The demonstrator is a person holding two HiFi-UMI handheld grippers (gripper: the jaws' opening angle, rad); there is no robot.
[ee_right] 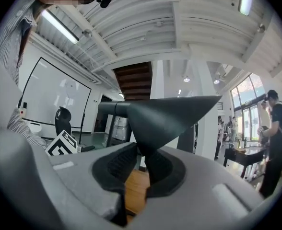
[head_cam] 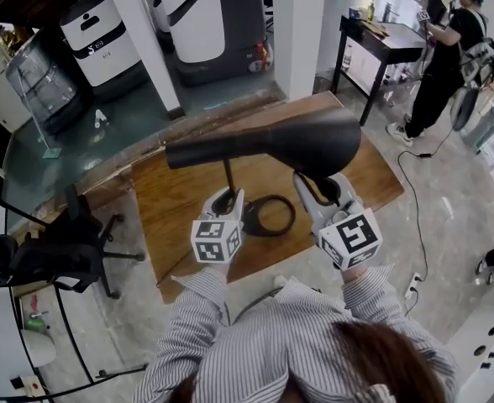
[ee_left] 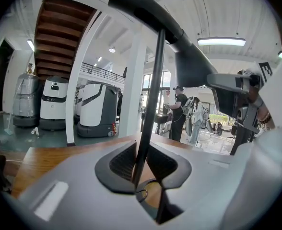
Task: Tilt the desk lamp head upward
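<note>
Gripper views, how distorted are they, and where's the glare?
Left gripper view: heavy fisheye, the pillar leans, the ceiling light is blown out. Right gripper view: same fisheye, bright windows leave the lamp head dark. Head view: milder warp.

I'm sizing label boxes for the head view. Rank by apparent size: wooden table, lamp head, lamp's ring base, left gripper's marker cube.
1. wooden table
2. lamp head
3. ring base and marker cube look about alike; the cube sits nearer the camera, so I won't rank them.
</note>
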